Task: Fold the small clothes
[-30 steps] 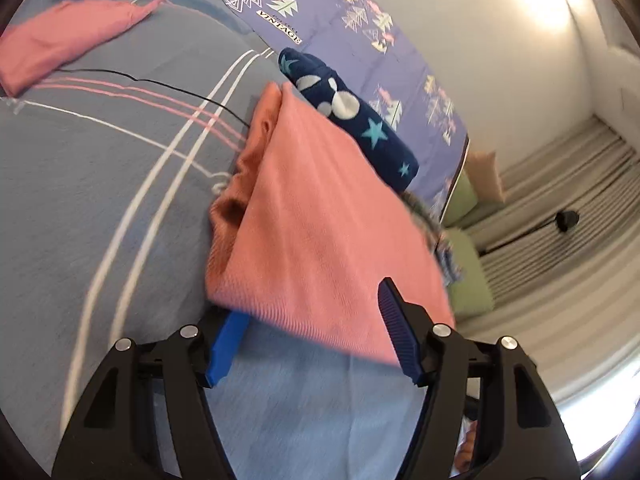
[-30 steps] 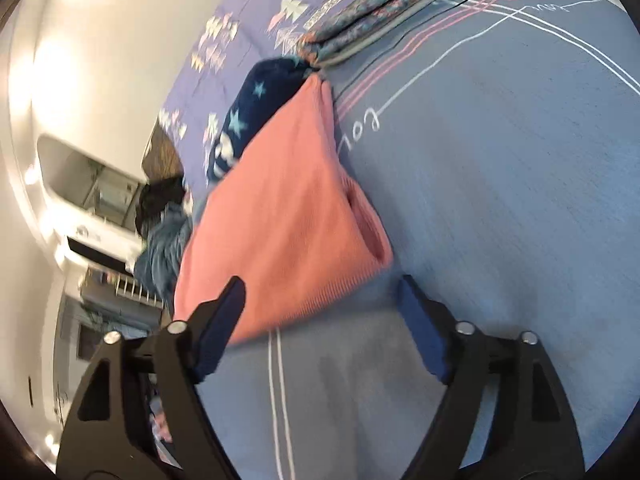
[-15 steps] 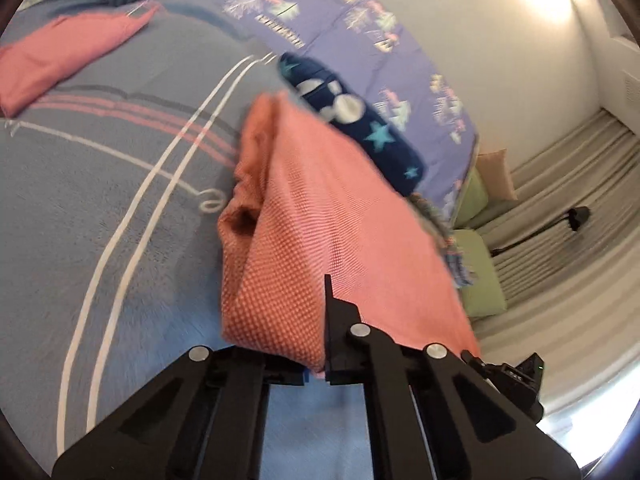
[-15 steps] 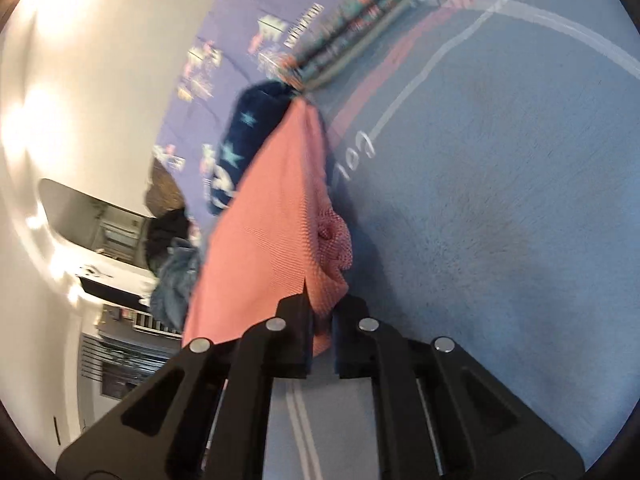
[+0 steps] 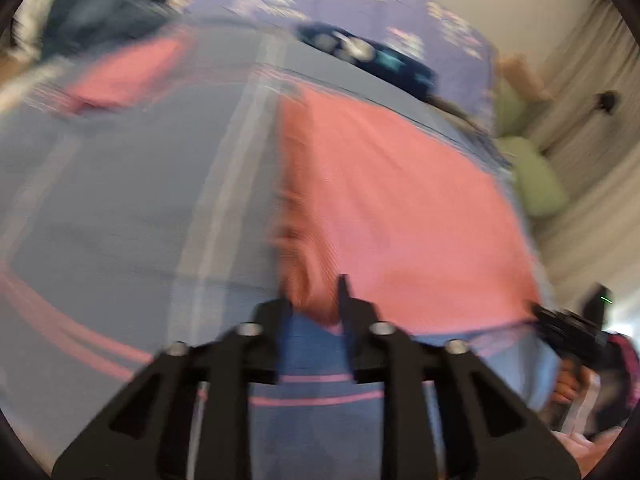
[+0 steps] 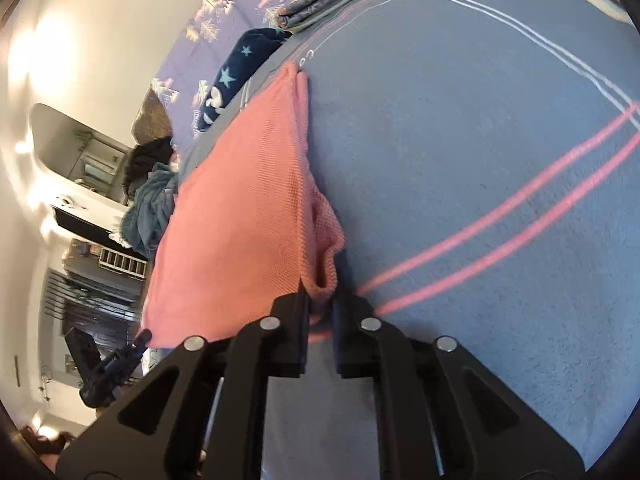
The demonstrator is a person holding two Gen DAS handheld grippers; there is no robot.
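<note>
Right gripper [image 6: 320, 304], jaws opening slightly, pinches near corner of salmon-pink knit cloth [image 6: 248, 208] above blue-grey striped bedspread [image 6: 460, 152].

A coral-pink waffle-knit garment [image 6: 240, 216] is stretching taut as a flat doubled sheet above the grey-blue blanket, running from its bunched near corners at six o'clock away toward twelve; its folded edge [image 5: 296, 208] is puckering into gathers.
</note>
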